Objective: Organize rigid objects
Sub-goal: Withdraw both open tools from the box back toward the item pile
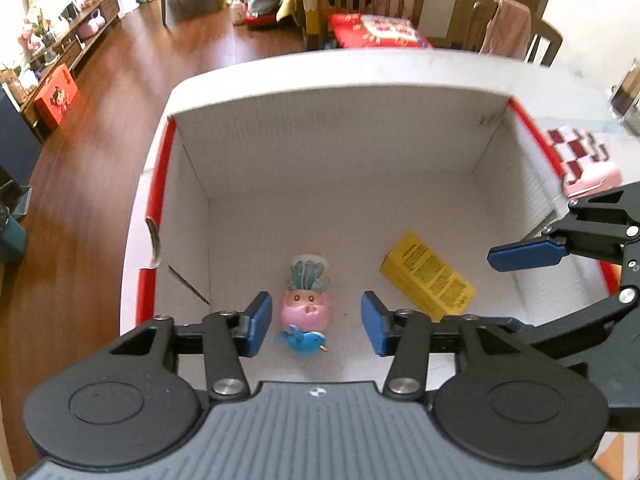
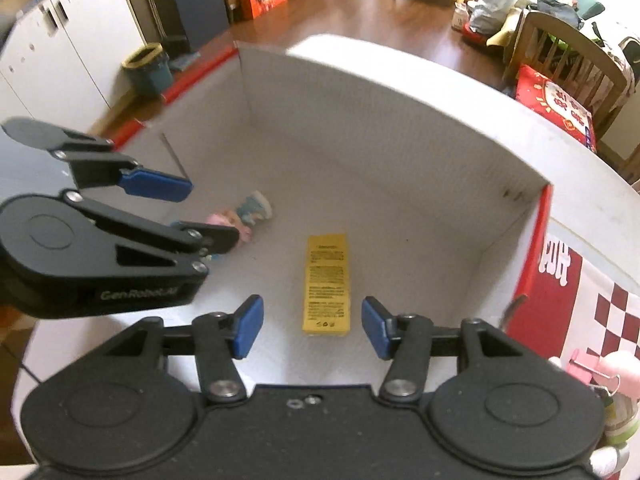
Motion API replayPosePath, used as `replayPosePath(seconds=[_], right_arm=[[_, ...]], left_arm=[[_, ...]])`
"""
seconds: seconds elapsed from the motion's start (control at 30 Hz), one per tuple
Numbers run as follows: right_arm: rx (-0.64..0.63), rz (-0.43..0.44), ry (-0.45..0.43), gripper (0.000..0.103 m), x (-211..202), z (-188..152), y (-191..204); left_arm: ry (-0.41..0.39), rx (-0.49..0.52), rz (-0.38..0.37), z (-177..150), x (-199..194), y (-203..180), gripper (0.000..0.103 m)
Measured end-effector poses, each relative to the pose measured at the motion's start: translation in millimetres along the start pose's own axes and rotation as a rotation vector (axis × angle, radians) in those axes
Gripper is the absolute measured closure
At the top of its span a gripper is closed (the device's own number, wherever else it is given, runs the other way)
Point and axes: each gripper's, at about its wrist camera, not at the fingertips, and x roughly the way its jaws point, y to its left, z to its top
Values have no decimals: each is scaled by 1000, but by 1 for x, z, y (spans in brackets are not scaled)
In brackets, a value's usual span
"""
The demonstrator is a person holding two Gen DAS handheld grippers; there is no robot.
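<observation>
Pink pig figurine [image 1: 306, 309] lies on the cardboard box [image 1: 336, 132] floor, below and between the left gripper [image 1: 316, 322] fingers, untouched. Yellow carton [image 2: 327, 284] lies flat below the right gripper [image 2: 312, 326]. Both jaws part-open, empty.

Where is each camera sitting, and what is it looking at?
Left wrist: on the left tongs, looking down into the white box at the toy figure; right tongs show.
Right wrist: on the right tongs, looking down at the yellow box; left tongs show.
Shared: white box, toy, yellow box.
</observation>
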Motion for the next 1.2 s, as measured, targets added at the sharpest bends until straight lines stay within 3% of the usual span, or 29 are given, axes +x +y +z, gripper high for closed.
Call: replayPosePath(seconds=[0.37,0.77,0.9,1.2], right_arm=[[47,24,-145,40,-64,-23,-21],[98,10,-288,32,-136,-74,-50],[115,-3,-319,32,-151,-93,-65],[174,-28,-376,24,-178,-138,-112]], left_arm=[[-116,-11,-45,1,-51,-25,53],[-238,9,-120,-1,-101,-79,53],[-281,19,-141,-3,-114,-102,37],[-311,34,-196,-7,-116,-156,37]])
